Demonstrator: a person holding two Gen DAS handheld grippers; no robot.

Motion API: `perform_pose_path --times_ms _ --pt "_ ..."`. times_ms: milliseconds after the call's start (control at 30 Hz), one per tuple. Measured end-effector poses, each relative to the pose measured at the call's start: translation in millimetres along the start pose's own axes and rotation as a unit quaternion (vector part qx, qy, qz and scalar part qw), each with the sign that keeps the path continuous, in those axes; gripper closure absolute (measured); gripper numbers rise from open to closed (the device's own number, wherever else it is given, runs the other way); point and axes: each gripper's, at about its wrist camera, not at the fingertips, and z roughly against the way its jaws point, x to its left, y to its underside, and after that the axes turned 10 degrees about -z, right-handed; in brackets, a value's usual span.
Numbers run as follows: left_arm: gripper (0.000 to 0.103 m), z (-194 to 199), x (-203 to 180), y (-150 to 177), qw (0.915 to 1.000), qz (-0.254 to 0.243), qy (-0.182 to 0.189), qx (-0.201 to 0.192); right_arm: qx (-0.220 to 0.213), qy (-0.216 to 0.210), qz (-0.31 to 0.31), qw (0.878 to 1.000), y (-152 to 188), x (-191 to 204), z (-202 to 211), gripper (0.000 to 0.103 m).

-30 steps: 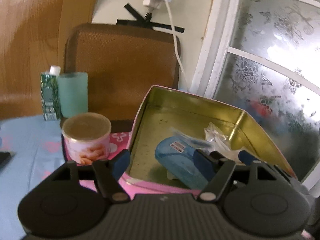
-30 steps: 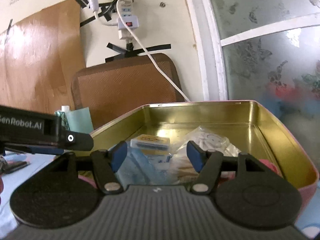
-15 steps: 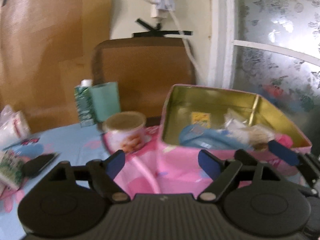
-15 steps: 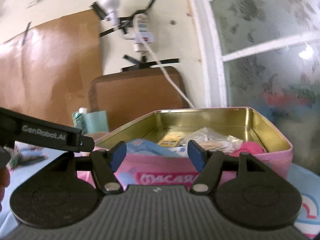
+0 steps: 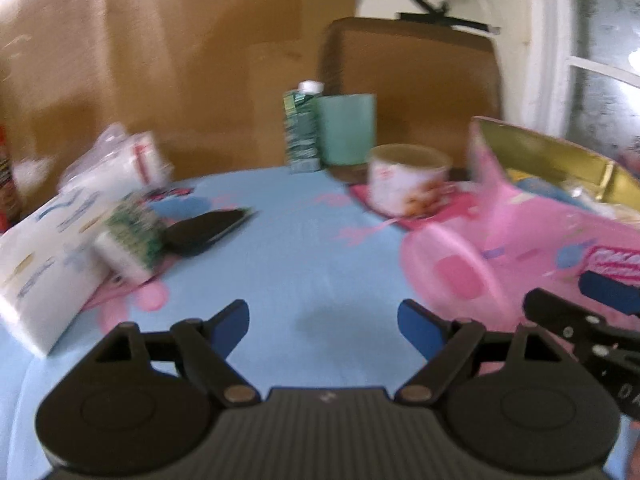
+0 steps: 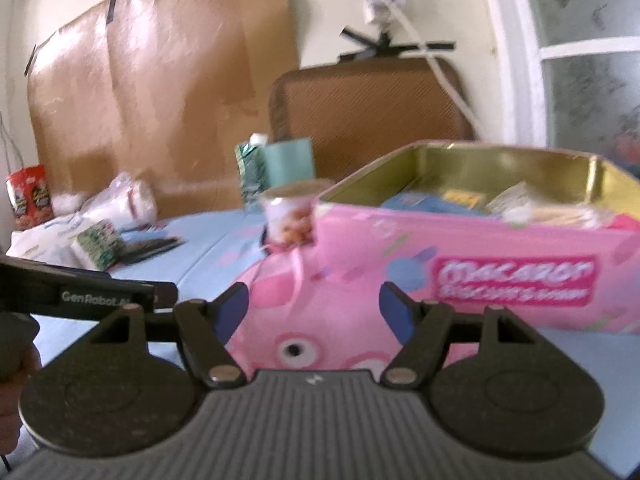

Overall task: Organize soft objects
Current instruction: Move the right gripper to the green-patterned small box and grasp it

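The pink tin box (image 6: 480,264) stands open on the blue tablecloth and holds a blue packet (image 6: 416,202) and clear bags. In the left wrist view the tin (image 5: 540,232) sits at the right edge. My left gripper (image 5: 322,320) hovers over bare cloth; its jaws are opening with nothing between them. To its left lie a large white tissue pack (image 5: 44,248), a small green-patterned pack (image 5: 128,240) and a plastic bag of white items (image 5: 116,164). My right gripper (image 6: 314,308) is open and empty, just in front of the tin.
A round printed can (image 5: 404,184), a green carton (image 5: 300,128) and a teal cup (image 5: 348,128) stand at the table's far edge before a brown chair back (image 5: 412,80). A flat black object (image 5: 204,228) lies beside the packs. Red snack cans (image 6: 30,200) stand far left.
Both grippers have drawn back out of the tin. The left one has swung left toward the packs and its jaws have widened. The tin now lies at the right.
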Motion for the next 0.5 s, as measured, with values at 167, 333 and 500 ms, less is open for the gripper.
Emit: perform_pose_path --times_ms 167,333,500 --pt "0.016 -5.3 35.1 15.8 0.9990 0.025 -0.035 0.016 0.043 -0.029 0.003 0.999 1.7 22.0 -14.0 0.029" --pt "0.016 -7.5 69.8 27.9 0.9961 0.057 -0.064 0.021 0.083 -0.050 0.012 0.995 3.3 46.0 -35.1 0.029" --pt "0.016 -6.1 102.5 34.9 0.9921 0.087 -0.089 0.016 0.107 -0.068 0.032 0.991 5.8 69.5 -50.3 0.029"
